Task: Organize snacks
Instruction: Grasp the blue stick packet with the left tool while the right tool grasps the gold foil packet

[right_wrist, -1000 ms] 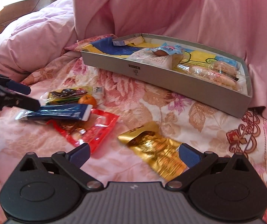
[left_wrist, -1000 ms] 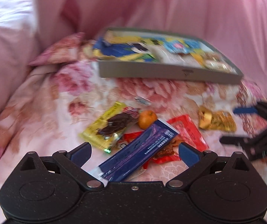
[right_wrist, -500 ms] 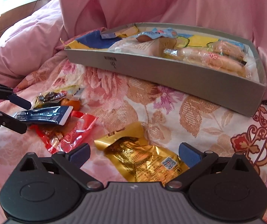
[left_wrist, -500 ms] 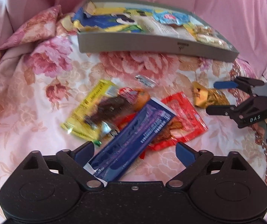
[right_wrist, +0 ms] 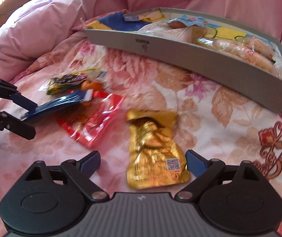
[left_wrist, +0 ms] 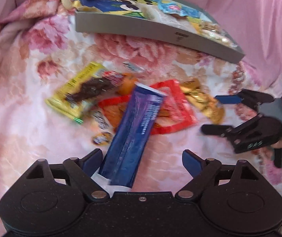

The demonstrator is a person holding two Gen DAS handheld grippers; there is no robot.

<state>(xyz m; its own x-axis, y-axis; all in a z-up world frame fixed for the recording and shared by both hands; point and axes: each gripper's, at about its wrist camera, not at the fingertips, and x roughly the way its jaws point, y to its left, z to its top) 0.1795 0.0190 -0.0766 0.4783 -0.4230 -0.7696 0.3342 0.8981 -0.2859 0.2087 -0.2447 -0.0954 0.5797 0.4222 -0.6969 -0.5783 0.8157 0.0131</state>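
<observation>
left gripper point(left_wrist: 142, 159): fingers are apart but have just been closing in, and the near end of the long blue packet point(left_wrist: 133, 134) now sits between them. The left finger looks right up against its edge, the right one is clear of it, so nothing is pinched yet. Both cameras have tipped down over the last second, so the pile fills more of the view.

what that means: looks like a two-handed pickup is about to happen, one snack per hand, then over to the box.

loose pile on the bed point(left_wrist: 22, 138): yellow packet point(left_wrist: 76, 93), a small orange point(left_wrist: 128, 84), then the blue packet lying across a red packet point(left_wrist: 172, 108). A couple of tiny wrapped sweets sit by it, too blurry to name.

gold packet point(right_wrist: 154, 154): on its own, well apart from the box, lying between the right fingers.

right gripper point(right_wrist: 143, 163): fingers wide apart, just started closing. The right finger is about touching the packet's edge, no squeeze yet.

grey box point(right_wrist: 180, 59): at the far side of the bed, already partly filled: blue and yellow wrappers at its left end, a pale packet mid-box, clear-wrapped pastries at the right.
</observation>
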